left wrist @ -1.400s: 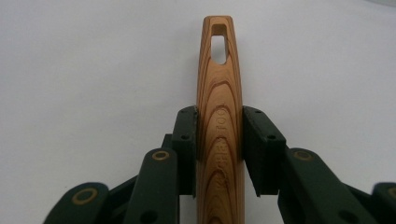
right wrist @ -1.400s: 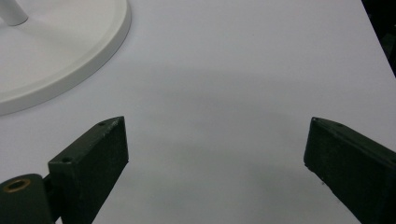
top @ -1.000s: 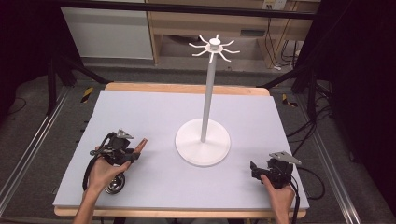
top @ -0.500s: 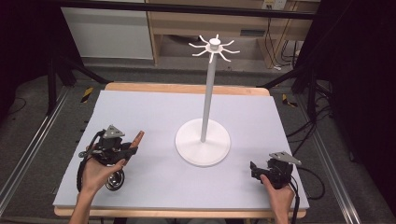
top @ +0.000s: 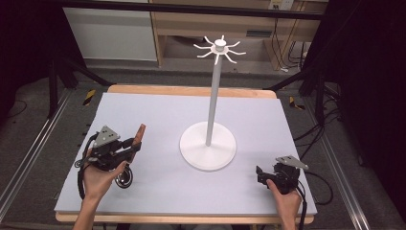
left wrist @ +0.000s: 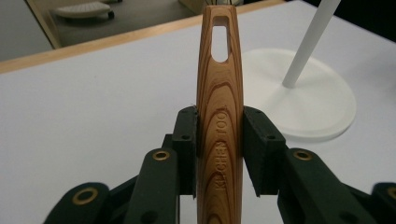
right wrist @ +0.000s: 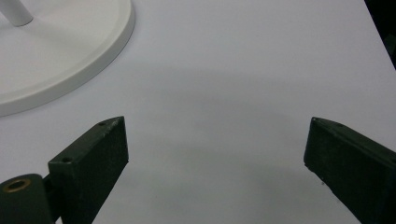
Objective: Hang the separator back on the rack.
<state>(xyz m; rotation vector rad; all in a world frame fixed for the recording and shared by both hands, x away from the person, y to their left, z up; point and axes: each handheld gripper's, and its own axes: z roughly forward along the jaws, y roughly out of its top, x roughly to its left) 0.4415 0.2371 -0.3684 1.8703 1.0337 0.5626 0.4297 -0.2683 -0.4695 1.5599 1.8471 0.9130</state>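
At the table's near-left | your left gripper [top: 128, 146] pinches the wooden kitchen tool [left wrist: 219, 116] by its handle | right gripper [top: 261, 175] spread, idle | slot could miss a stand [top: 208, 143] hook, probably slipping

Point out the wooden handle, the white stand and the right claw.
wooden handle [left wrist: 219, 116], left gripper view, its middle.
white stand [top: 208, 151], high view, its round base.
right claw [right wrist: 215, 154], right gripper view, between its fingertips.

Left tongs [top: 135, 140] clamped shut, right tongs [right wrist: 215, 158] spread wide
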